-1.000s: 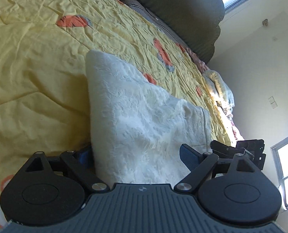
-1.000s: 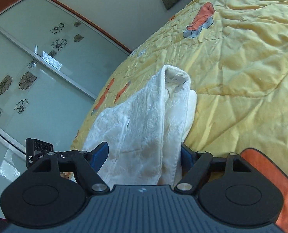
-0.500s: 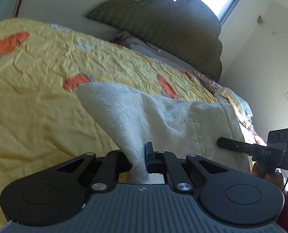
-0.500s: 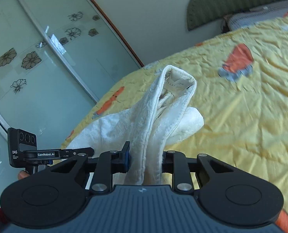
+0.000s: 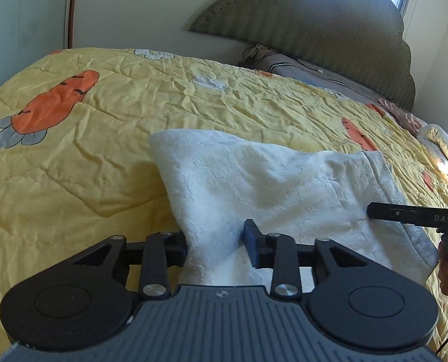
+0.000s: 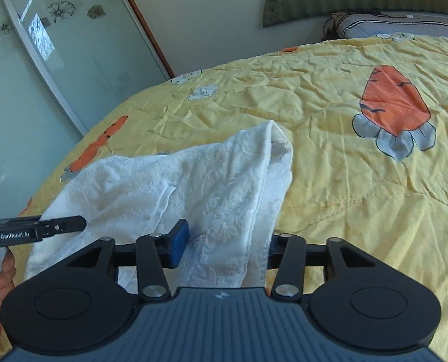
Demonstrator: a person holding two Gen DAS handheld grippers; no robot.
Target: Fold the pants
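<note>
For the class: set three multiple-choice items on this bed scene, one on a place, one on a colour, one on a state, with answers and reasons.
1. Where do the white pants lie?
A. on the yellow quilt
B. on the floor
C. on a chair

2. What colour are the carrot prints?
A. blue
B. orange
C. purple

3. What lies between the fingers of the left gripper?
A. nothing
B. a pillow
C. pants fabric

Answers: A, the quilt surrounds the pants; B, orange bodies with grey leaves; C, white cloth fills the gap as the jaws are opening.
</note>
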